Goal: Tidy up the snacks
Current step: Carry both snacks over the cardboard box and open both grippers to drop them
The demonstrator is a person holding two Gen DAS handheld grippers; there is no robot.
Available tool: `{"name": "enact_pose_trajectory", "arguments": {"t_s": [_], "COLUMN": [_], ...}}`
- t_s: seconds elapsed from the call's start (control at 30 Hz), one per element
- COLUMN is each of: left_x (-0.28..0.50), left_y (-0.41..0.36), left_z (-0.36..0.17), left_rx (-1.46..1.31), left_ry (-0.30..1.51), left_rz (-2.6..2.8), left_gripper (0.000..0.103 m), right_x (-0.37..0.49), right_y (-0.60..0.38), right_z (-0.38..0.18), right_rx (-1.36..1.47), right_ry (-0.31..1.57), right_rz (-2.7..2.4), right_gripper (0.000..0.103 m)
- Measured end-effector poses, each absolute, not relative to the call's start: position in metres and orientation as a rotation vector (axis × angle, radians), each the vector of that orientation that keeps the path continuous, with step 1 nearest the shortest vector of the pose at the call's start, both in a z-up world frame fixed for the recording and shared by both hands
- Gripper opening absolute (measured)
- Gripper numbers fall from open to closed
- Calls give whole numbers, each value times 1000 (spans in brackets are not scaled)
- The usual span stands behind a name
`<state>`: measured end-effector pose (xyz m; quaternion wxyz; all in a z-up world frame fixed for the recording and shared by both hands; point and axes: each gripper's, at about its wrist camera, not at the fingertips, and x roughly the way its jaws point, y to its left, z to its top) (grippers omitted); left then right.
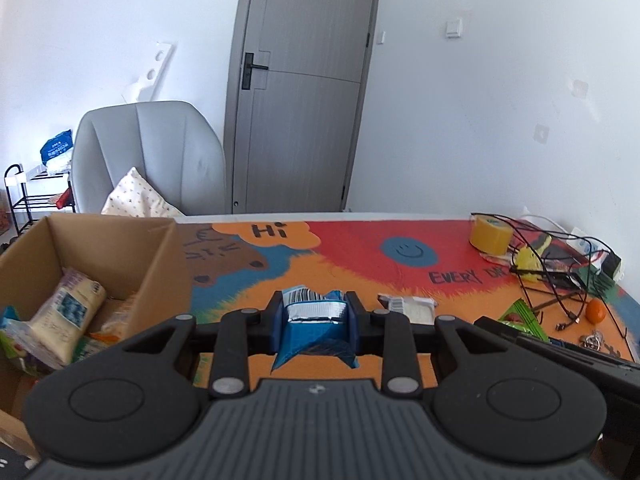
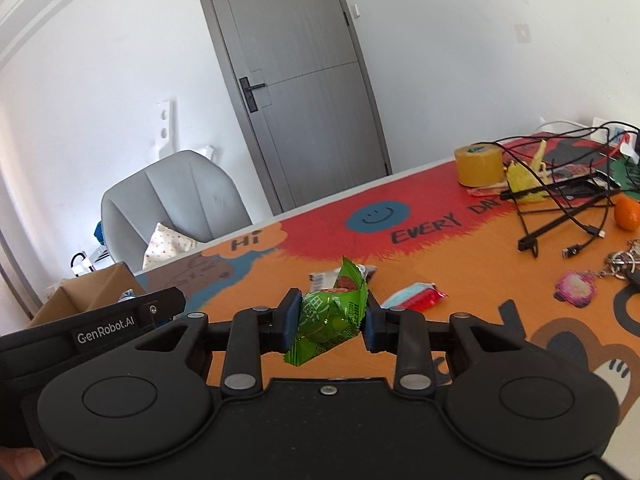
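Note:
My left gripper point(image 1: 314, 316) is shut on a blue snack packet point(image 1: 314, 336) with a silver top, held above the colourful table mat. A cardboard box point(image 1: 160, 256) with several snack packets inside stands to its left. My right gripper point(image 2: 330, 316) is shut on a green snack packet point(image 2: 330, 314), held above the mat. That green packet also shows at the right of the left wrist view point(image 1: 522, 314). A white packet point(image 1: 412, 306) lies on the mat beyond the left gripper. A red and light-blue packet point(image 2: 414, 296) and a white packet point(image 2: 322, 278) lie beyond the right gripper.
A yellow tape roll point(image 2: 478, 166), tangled black cables point(image 2: 568, 208), an orange fruit point(image 2: 628, 212), keys with a pink charm point(image 2: 578, 286) and a yellow toy point(image 2: 524, 178) crowd the mat's right side. A grey chair point(image 1: 152, 156) and a door point(image 1: 304, 80) stand behind the table.

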<state>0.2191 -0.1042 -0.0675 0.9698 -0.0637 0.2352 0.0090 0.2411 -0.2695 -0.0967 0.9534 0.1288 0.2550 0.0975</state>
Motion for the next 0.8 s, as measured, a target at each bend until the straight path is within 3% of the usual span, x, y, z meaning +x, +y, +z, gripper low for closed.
{"name": "enact_pose_trajectory", "arguments": {"t_s": [0.8], "left_x": [188], "left_y": [-4], "left_z": [-33], "left_rx": [-188], "left_ry": [395], "left_rz": [189], "left_gripper": [29], "right_x": [244], "right_y": [-176], "right_z": [-62], "right_rx": [195], "right_ry": [463], "right_rz": [387], "right_gripper": [32]}}
